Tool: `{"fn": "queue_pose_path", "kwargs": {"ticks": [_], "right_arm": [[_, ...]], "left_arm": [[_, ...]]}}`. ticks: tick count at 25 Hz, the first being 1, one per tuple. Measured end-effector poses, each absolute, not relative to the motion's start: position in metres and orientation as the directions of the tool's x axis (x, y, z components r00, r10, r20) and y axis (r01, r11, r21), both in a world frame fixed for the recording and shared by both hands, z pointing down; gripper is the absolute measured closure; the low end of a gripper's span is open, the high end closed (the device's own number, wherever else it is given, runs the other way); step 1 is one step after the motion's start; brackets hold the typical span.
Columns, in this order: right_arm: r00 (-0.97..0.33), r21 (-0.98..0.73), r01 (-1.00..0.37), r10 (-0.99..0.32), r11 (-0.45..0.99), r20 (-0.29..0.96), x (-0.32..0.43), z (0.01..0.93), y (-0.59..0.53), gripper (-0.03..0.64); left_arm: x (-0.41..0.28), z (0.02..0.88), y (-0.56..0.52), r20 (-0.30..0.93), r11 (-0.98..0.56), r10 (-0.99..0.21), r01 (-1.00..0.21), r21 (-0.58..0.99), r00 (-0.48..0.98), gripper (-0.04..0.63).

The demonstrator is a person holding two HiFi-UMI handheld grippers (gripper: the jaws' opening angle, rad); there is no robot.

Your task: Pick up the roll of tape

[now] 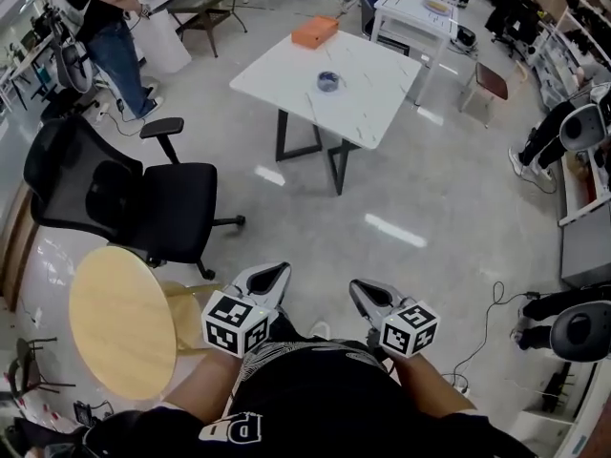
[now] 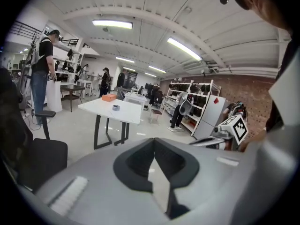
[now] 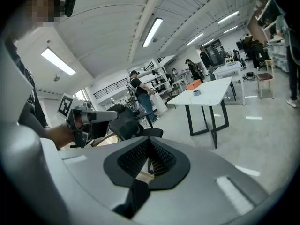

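Observation:
The roll of tape point(image 1: 327, 81) is small and grey and lies on a white table point(image 1: 286, 70) far ahead, next to an orange box point(image 1: 315, 31). My left gripper point(image 1: 279, 268) and right gripper point(image 1: 355, 285) are held low in front of my body, side by side over the floor and well short of the table. Both are shut with nothing between the jaws. The left gripper view shows the tape point(image 2: 116, 108) beyond the closed left gripper point(image 2: 154, 141). In the right gripper view the tape point(image 3: 197, 92) sits far past the closed right gripper point(image 3: 149, 142).
A black office chair point(image 1: 143, 198) and a round wooden table point(image 1: 119, 318) stand to my left. Grey floor stretches between me and the white table. A person point(image 1: 105, 17) stands at the far left, and desks and shelves point(image 1: 420, 8) line the back and right.

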State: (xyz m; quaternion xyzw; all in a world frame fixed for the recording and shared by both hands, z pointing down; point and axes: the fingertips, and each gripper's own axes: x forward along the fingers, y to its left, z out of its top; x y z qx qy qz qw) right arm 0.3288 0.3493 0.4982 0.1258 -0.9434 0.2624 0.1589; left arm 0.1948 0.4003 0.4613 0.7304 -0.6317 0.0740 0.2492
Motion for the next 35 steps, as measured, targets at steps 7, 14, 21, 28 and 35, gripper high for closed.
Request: {"fn": "queue_pose_path", "kwargs": {"ticks": [7,14,21,28,35], "right_arm": [[-0.921,-0.461,-0.307,-0.137,0.833,0.365,0.325,0.504,0.346,0.618],[-0.916,-0.468,-0.329,-0.156,0.82,0.369,0.311,0.511,0.328,0.618],[-0.913,-0.452,-0.331,-0.159,0.828,0.377,0.275,0.509,0.3,0.618],[-0.903,-0.422,-0.346,-0.174,0.838,0.393,0.227,0.502,0.256,0.618],[-0.89,-0.392,-0.384,-0.222,0.836,0.398,0.176,0.485,0.219,0.618]], "left_arm": [[0.197,0.462,0.394,0.429,-0.09,-0.881,-0.96,0.264,0.2,0.537],[0.185,0.468,0.373,0.435,-0.118,-0.872,-0.959,0.258,0.225,0.537],[0.148,0.467,0.344,0.422,-0.118,-0.879,-0.958,0.26,0.223,0.537],[0.092,0.455,0.294,0.39,-0.131,-0.892,-0.956,0.262,0.23,0.537],[0.046,0.451,0.254,0.379,-0.182,-0.882,-0.945,0.274,0.28,0.537]]}}
